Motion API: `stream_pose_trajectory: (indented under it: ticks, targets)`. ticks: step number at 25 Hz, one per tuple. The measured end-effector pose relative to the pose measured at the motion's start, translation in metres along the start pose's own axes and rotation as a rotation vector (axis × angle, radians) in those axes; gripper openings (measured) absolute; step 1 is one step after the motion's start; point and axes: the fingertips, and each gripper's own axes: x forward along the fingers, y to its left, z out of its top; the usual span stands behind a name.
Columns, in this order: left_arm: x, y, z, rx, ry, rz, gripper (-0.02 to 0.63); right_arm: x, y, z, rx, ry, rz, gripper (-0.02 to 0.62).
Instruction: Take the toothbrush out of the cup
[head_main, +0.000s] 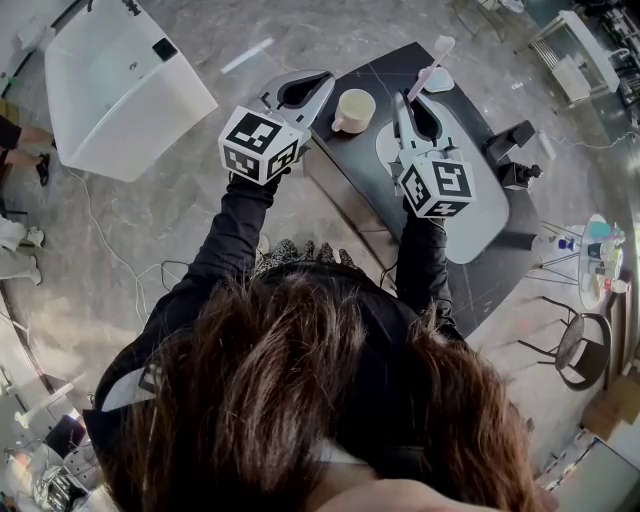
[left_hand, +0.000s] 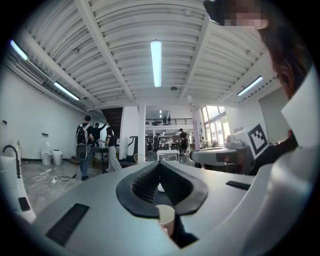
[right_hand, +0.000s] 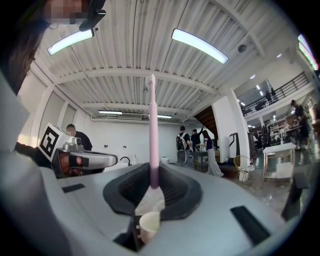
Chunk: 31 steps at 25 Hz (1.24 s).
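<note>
Your right gripper (head_main: 405, 100) clamps the slim pink plastic toothbrush (head_main: 430, 68), which points straight out beyond the jaws, clear of the cream cup (head_main: 353, 110); left gripper (head_main: 322, 80) closed, empty.

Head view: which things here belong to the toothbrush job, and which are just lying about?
Job: toothbrush, gripped in the right tool; cup on the dark counter; left tool, shut, empty.
Lying about: white tub on the floor; side table with bottles; wire chair.
</note>
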Motion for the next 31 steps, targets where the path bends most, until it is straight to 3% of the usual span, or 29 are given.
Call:
stream_pose_trajectory:
  ticks: [19, 31]
  targets:
    - [-0.006, 0.006, -0.002, -0.025, -0.015, 0.026, 0.008, 0.003, 0.005, -0.001, -0.033, 0.011, 0.009, 0.057]
    - [-0.003, -0.011, 0.004, -0.054, -0.029, -0.038, 0.008, 0.001, 0.002, -0.007, -0.082, 0.031, -0.011, 0.056]
